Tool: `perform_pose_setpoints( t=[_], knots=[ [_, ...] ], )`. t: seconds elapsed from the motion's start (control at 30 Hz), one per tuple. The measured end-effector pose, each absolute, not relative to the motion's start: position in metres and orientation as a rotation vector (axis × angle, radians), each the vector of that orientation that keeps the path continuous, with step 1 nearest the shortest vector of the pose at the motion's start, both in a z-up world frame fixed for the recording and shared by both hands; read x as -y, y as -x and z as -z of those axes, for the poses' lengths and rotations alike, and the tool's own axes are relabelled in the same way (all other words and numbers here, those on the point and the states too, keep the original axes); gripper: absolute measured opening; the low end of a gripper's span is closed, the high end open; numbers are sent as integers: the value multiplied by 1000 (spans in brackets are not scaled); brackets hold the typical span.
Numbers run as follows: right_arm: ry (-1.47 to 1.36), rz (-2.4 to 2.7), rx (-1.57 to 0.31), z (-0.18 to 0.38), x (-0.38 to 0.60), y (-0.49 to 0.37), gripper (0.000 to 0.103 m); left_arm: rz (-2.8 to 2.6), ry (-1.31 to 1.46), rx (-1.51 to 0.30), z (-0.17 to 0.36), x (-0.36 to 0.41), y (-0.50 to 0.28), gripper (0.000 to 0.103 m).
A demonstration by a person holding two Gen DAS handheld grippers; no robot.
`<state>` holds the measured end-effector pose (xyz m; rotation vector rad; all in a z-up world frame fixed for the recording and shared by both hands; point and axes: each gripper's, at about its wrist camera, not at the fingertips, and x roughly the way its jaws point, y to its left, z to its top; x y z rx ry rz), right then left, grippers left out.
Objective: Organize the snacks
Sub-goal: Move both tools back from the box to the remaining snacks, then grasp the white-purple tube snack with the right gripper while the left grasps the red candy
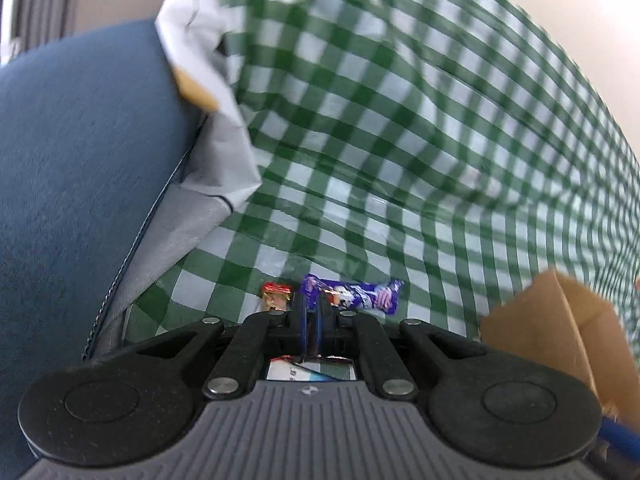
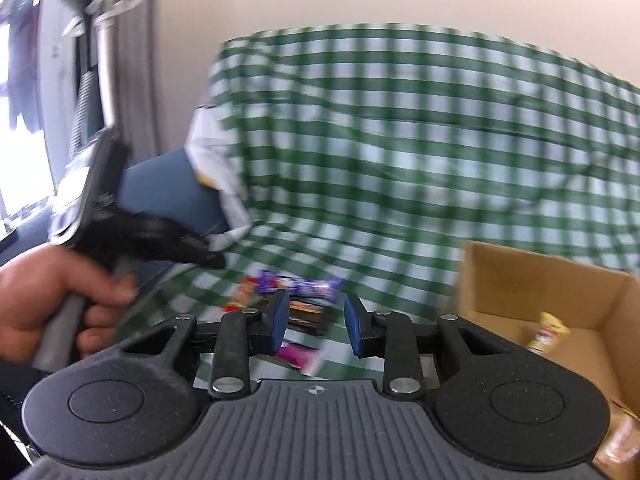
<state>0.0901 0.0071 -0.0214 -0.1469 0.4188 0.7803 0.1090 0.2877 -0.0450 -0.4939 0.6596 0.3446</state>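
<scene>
Green-and-white checked cloth (image 1: 400, 140) covers the surface in both views, draped up behind and lying flat in front, with a blue cushion (image 1: 80, 160) at its left edge. In the left wrist view the left gripper (image 1: 311, 320) has its jaws pressed fully together with nothing seen between them; just past its tips lie a purple snack bar (image 1: 356, 295) and a small red-and-gold wrapped snack (image 1: 275, 294) beside it on the cloth. In the right wrist view the right gripper (image 2: 316, 322) has its blue pads (image 2: 280, 320) standing apart with nothing pinched; below the gap lie a dark wrapper (image 2: 308, 318) and a pink packet (image 2: 298, 356), blurred by motion. A cardboard box (image 2: 500, 280) sits open at the right on the cloth, with a yellow packet (image 2: 548, 334) inside it. At the left of that view a hand (image 2: 52, 296) grips the handle of the left gripper.
</scene>
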Motion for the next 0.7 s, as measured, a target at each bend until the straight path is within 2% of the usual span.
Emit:
perform_pose_setpoints(
  t=[0.27, 0.47, 0.63, 0.7],
  knots=[
    [285, -758, -528, 58, -93, -102, 34, -348, 575, -701, 64, -308, -113, 5],
    [410, -741, -567, 96, -127, -122, 56, -313, 616, -739, 82, -311, -124, 6],
    [479, -736, -555, 120, -147, -132, 81, -316, 548, -754, 89, -303, -135, 13],
    [514, -733, -586, 129, -154, -140, 81, -318, 543, -746, 93, -303, -139, 13]
  ],
)
